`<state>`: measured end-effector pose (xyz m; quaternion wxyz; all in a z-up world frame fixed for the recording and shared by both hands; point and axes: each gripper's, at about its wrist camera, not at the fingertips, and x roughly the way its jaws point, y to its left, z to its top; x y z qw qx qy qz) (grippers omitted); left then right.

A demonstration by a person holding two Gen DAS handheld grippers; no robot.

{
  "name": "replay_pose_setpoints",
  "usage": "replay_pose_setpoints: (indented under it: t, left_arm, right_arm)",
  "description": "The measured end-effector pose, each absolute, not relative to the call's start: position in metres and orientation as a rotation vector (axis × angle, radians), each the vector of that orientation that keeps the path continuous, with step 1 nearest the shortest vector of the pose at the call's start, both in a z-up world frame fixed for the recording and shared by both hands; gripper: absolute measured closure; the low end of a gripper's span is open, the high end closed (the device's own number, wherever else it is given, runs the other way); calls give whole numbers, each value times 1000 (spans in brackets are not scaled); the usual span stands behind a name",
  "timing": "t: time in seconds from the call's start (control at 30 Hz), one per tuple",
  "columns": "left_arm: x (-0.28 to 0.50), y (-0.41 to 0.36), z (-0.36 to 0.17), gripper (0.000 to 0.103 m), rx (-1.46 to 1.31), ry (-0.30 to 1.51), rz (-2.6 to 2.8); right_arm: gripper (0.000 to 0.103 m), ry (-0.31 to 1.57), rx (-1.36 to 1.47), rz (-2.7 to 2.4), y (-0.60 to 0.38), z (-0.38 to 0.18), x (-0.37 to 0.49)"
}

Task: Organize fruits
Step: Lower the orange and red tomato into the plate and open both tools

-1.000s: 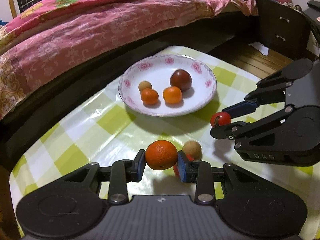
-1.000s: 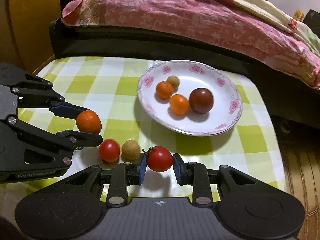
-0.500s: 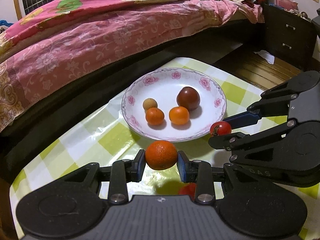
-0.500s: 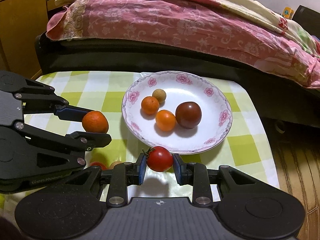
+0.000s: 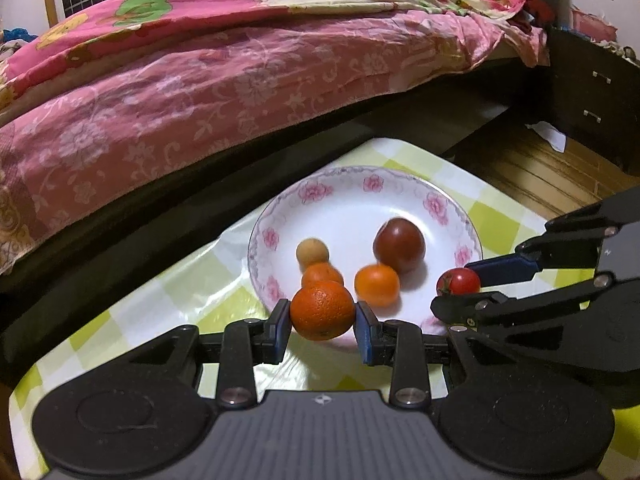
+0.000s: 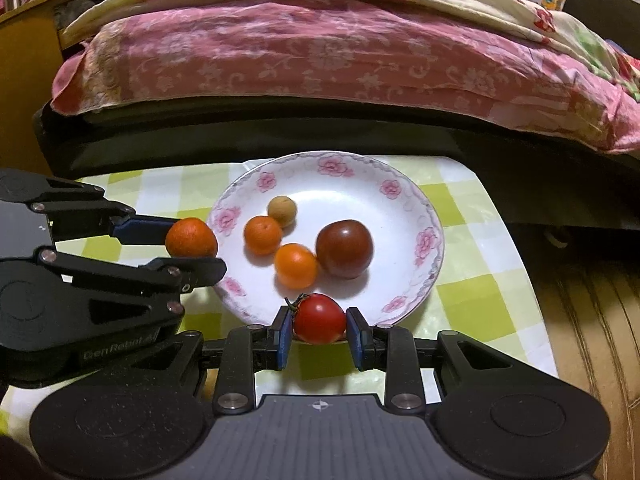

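Both claws have moved from the counter toward the plate. Left claw grips an orange at the rim; right claw pinches a tomato over the near edge.

"GenRobot.AI" is printed on the left gripper.

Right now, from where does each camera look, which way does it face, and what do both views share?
Left wrist: on the left gripper, looking down along its fingers at the plate; it grips an orange, the right gripper at right.
Right wrist: on the right gripper, facing the plate; it grips a red tomato, the left gripper at left.
Shared: plate, both held fruits, bed.
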<state>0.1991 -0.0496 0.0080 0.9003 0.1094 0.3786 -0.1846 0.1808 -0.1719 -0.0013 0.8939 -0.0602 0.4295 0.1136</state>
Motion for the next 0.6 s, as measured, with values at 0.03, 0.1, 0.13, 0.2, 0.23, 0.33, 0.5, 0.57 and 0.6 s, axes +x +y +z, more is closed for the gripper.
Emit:
replay_pose_setpoints:
  t: [0.03, 0.1, 0.13, 0.2, 0.23, 0.33, 0.5, 0.57, 0.6]
  left_arm:
    - [201, -51, 8, 62, 225, 782, -382]
    - [204, -55, 8, 62, 225, 783, -385]
    - [206, -57, 7, 62, 227, 781, -383]
    - [209, -59, 7, 62, 229, 780, -383]
    - [210, -59, 7, 62, 227, 781, -382]
    - [214, -61, 7, 62, 234, 781, -377]
    - [222, -63, 6, 62, 238, 780, -367]
    - [226, -64, 5, 62, 243, 782, -361]
    - [228, -64, 4, 62, 246, 784, -358]
  right_arm:
    - [78, 892, -121, 232, -173, -2, 183]
    - [78, 891, -117, 223, -175, -2, 185]
    - [78, 891, -115, 220, -176, -2, 187]
    - [78, 890, -109, 214, -179, -2, 189]
    - [78, 889, -109, 210, -180, -2, 190]
    - [78, 889, -100, 207, -182, -3, 194]
    - [78, 885, -100, 204, -184, -6, 201]
    - [78, 885, -106, 204, -184, -8, 204]
    - [78, 884, -110, 205, -183, -9, 206]
